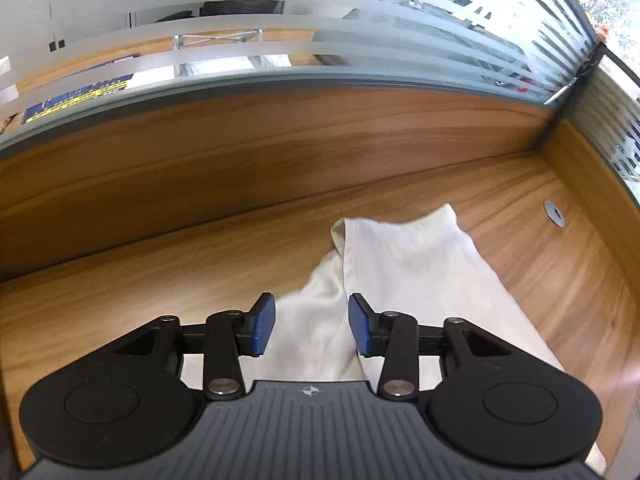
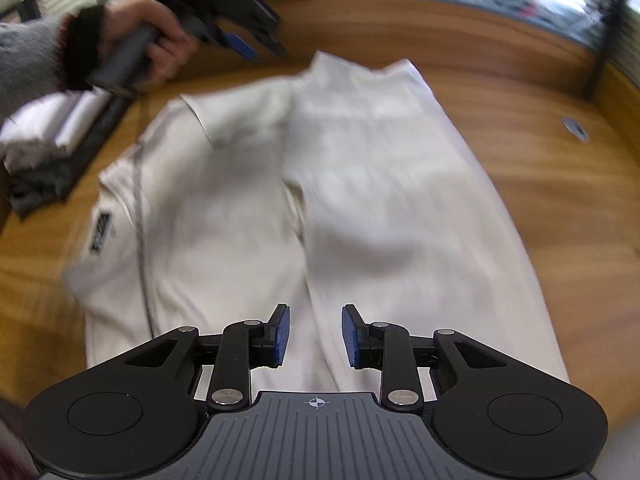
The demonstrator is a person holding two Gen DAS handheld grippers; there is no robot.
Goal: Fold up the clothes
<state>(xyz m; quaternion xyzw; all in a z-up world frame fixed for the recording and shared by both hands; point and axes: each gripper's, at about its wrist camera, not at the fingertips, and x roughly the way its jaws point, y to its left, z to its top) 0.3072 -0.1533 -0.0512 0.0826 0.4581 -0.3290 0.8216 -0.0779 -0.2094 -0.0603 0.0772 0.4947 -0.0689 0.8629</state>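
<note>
Left gripper point(image 1: 311, 330), black w/ blue pads: jaws stood apart, nothing pinched, cream cloth only showing through the gap below. Seen also from right wrist cam at upper left point(image 2: 240, 42), blurred, gripped by a hand point(image 2: 148, 40) in a dark fingerless glove w/ grey knit sleeve point(image 2: 24, 60), raised above the far-left part of the cloth, not touching it

Right gripper point(image 2: 315, 336), same build: jaws apart too, gap narrower than left's, empty; pads clear of fabric, hovered over near end of garment

Off-white cotton garment point(image 2: 360, 200) lay spread flat on wood-grain desk top point(image 2: 560, 200), partly folded: right panel laid lengthwise over the middle, its edge running as a seam-like line down the centre; left part exposed w/ grey stitch line and small dark label point(image 2: 100, 236) near left edge. Far end reached close to desk's rear wooden panel point(image 1: 280, 140), not touching as far as could be told. In left wrist cam only the far end of the garment point(image 1: 420, 264) visible, folded edge uppermost

Stack of folded white and grey clothes point(image 2: 44, 140) sat at left, just beside garment, on a dark tray-like edge; blurred, details unclear

Round grey cable grommet point(image 1: 555, 213) in desk at right, well apart from cloth. Frosted striped glass partition point(image 1: 280, 40) above rear panel
</note>
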